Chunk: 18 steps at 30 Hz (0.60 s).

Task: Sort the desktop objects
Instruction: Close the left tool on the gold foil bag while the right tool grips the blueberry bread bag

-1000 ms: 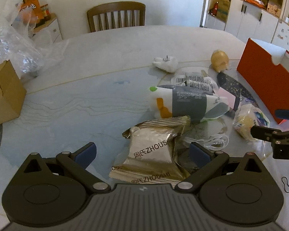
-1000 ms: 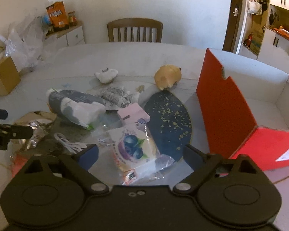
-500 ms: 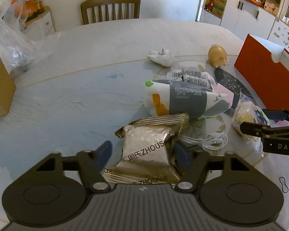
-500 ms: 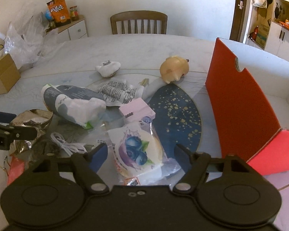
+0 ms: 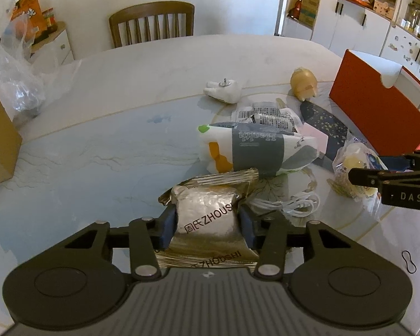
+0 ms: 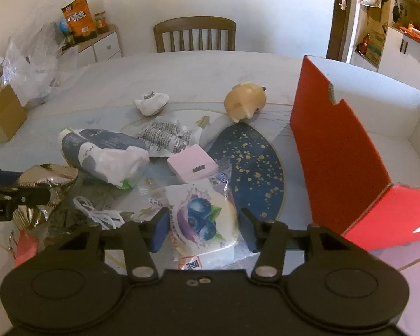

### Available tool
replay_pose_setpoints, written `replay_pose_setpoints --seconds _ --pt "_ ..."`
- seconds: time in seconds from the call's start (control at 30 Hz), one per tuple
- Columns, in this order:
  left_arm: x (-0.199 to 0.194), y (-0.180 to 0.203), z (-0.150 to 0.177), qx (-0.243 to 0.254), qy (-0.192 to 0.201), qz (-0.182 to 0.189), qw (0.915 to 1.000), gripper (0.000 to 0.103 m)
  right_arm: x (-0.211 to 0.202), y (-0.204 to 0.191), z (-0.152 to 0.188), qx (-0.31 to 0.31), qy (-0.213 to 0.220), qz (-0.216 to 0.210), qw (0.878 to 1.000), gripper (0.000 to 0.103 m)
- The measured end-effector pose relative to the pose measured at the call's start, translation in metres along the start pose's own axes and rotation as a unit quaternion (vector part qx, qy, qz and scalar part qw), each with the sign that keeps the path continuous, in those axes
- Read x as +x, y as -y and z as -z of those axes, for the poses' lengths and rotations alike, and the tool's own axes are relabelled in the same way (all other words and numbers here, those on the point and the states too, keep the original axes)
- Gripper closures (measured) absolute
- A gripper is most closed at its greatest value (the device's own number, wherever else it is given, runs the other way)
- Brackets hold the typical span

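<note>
Marble surface [image 5: 103, 128] in a kitchen-side room, cluttered with packets.
Our left gripper [image 5: 208, 225] closes on the crinkly gold packet [image 5: 207, 218]; the right gripper [image 6: 203, 228] closes around the soft blueberry packet [image 6: 203, 218]. Both seem light; grip mid-body.

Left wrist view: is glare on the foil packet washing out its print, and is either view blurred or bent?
Left wrist: foil snack packet shines, print still readable; sharp; table edge bows from fisheye. Right wrist: blueberry pastry bag crisp, slight wrapper sheen; red box edges curve; corners vignetted.
</note>
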State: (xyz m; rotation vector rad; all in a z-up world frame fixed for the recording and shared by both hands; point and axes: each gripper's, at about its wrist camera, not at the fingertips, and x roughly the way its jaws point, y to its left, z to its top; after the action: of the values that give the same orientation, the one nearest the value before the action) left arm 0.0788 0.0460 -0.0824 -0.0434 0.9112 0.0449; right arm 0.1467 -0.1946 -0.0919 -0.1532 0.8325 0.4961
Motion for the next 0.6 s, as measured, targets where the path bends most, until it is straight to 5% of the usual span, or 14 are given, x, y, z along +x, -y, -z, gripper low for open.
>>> replay_pose_setpoints --seconds 0.6 --pt "-0.031 0.007 0.006 0.008 0.021 -0.001 0.9998 0.063 -0.038 0.005 0.000 0.034 0.019 0.002 0.999 0.052"
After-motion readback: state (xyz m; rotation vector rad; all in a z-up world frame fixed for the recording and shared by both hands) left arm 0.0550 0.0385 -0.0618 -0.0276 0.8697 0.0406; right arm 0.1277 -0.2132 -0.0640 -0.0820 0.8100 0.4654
